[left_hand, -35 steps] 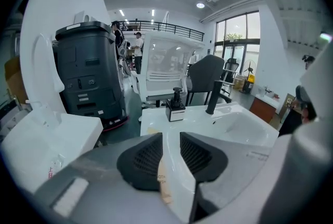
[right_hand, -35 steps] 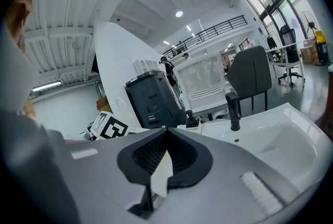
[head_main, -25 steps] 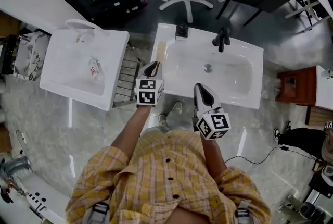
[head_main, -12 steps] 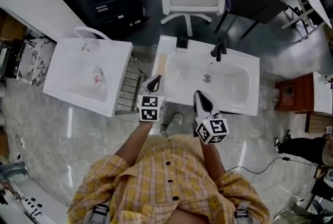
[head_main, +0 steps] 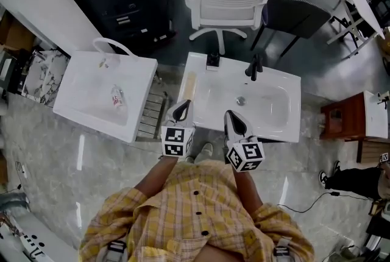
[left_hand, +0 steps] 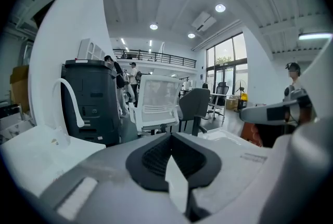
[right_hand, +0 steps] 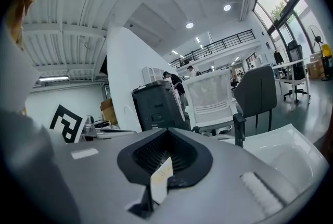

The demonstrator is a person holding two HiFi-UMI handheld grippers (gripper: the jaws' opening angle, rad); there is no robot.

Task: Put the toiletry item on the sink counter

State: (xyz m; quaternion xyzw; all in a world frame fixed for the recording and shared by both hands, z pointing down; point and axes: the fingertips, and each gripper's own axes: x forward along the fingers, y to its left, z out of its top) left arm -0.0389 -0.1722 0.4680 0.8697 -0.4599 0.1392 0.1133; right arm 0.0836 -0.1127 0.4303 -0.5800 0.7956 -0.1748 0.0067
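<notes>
We stand at the near edge of the white sink (head_main: pixel 277 109) with the black faucet (head_main: pixel 253 66), and we place everything else from that sink. The left gripper (head_main: pixel 183 107) hovers over its near left corner, jaws pressed together with nothing between them. The right gripper (head_main: pixel 233 119) hangs just beside it, over the sink's near rim towards the middle. Its jaws are also closed against each other and hold nothing.

The toiletry item (head_main: pixel 117 97), a small clear bottle with red print, lies well apart to the left of the sink. It rests on its side in the basin of a second white washbasin unit (head_main: pixel 76 102) with a curved white spout (head_main: pixel 109 44).

On the sink's back rim, left of the faucet, sits a small dark holder (head_main: pixel 212 60). A pale strip (head_main: pixel 190 85) lies along the sink's left worktop. Beyond the sink stand a white chair (head_main: pixel 228 2) and a dark chair (head_main: pixel 295 16), and to its right a reddish-brown cabinet (head_main: pixel 340 122).
</notes>
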